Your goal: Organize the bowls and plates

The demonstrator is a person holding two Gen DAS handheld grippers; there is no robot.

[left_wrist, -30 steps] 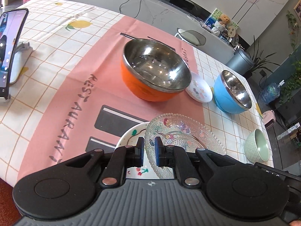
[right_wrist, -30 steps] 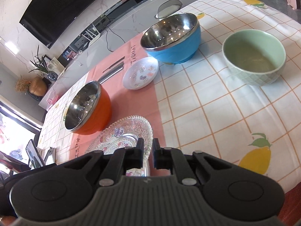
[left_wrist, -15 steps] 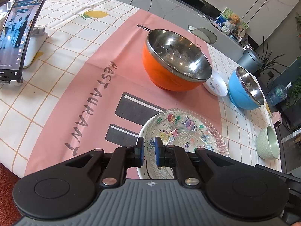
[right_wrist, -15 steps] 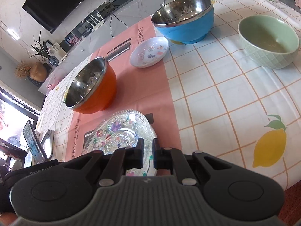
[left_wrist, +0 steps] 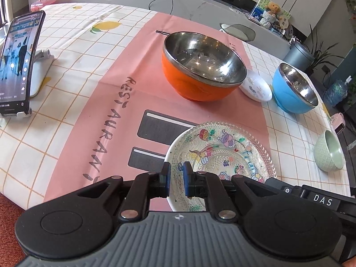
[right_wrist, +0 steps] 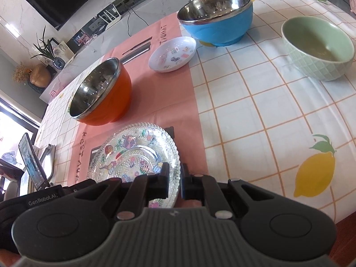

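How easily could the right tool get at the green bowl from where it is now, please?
Probably easily, once freed: the right tool is shut on the glass plate rim, and only bare tablecloth lies between it and the green bowl.

Left hand-held gripper (left_wrist: 176, 179) and right hand-held gripper (right_wrist: 175, 179) both angle downward, jaws nearly closed
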